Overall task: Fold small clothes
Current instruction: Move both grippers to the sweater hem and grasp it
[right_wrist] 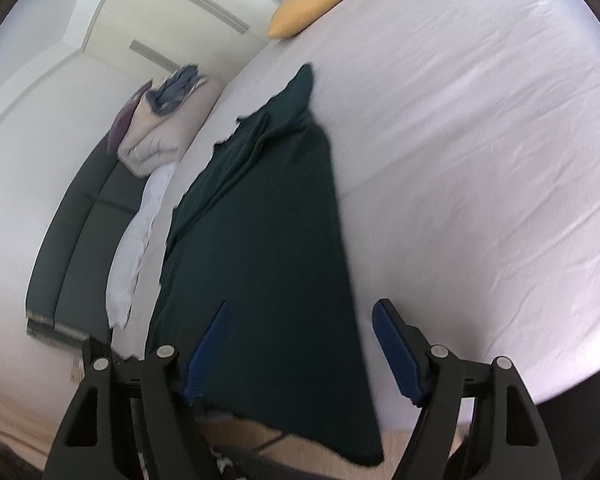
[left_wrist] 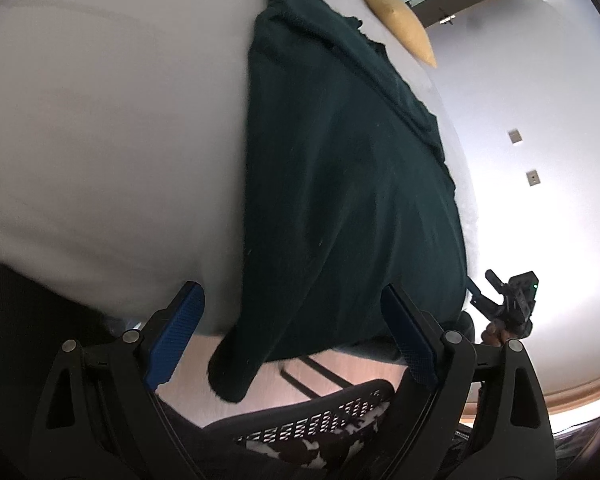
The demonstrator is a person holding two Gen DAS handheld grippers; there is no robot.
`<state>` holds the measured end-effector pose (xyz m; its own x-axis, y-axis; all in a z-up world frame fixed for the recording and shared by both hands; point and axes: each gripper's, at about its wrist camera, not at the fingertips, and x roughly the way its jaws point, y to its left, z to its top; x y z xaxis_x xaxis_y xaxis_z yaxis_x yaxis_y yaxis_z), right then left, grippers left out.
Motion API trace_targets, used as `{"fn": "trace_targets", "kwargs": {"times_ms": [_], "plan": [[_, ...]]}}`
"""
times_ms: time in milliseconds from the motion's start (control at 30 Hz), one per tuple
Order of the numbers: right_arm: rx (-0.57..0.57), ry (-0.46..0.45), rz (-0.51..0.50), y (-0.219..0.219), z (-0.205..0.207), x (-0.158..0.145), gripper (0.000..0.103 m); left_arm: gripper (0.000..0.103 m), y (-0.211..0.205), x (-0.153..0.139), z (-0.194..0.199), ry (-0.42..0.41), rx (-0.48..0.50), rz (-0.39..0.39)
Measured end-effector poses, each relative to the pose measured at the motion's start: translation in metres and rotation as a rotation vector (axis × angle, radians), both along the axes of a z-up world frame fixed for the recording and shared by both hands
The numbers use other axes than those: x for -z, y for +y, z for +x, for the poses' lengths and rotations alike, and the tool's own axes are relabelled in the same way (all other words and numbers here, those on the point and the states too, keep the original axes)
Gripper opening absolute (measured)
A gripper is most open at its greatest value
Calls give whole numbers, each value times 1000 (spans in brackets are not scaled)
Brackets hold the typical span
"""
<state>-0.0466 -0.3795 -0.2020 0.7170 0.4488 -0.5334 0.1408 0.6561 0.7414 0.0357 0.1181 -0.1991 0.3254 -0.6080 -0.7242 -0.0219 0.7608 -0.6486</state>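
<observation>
Counted: one dark green garment (right_wrist: pixel 268 240), one yellow pillow (right_wrist: pixel 314 4), one bed (right_wrist: pixel 480 140), one bedding pile (right_wrist: pixel 162 128), two grippers (left_wrist: pixel 292 340) (right_wrist: pixel 300 352).

Both views are taken from fisheye cameras on the grippers, looking forward and downward along the fingers. The left view is placed at the near edge of the bed (left_wrist: pixel 100 140), close above the garment (left_wrist: pixel 340 200), and its own blue pads (left_wrist: pixel 176 336) frame the bottom. The right view is set at the same edge, tilted less steeply, so more of the bed (right_wrist: pixel 480 140) is seen. The garment (right_wrist: pixel 268 260) and the yellow pillow (left_wrist: pixel 400 20) (right_wrist: pixel 312 4) are shared by both. The right gripper (left_wrist: pixel 496 292) is seen in the left view.
</observation>
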Motion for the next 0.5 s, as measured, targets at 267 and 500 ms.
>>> {"fn": "trace_targets", "kwargs": {"times_ms": [267,500], "plan": [[-49,12,22,3,-17,8,75,87,7,6,-11,13,21,38],[-74,11,23,4,-14,11,75,85,-20,7,-13,-19,125,250]]}}
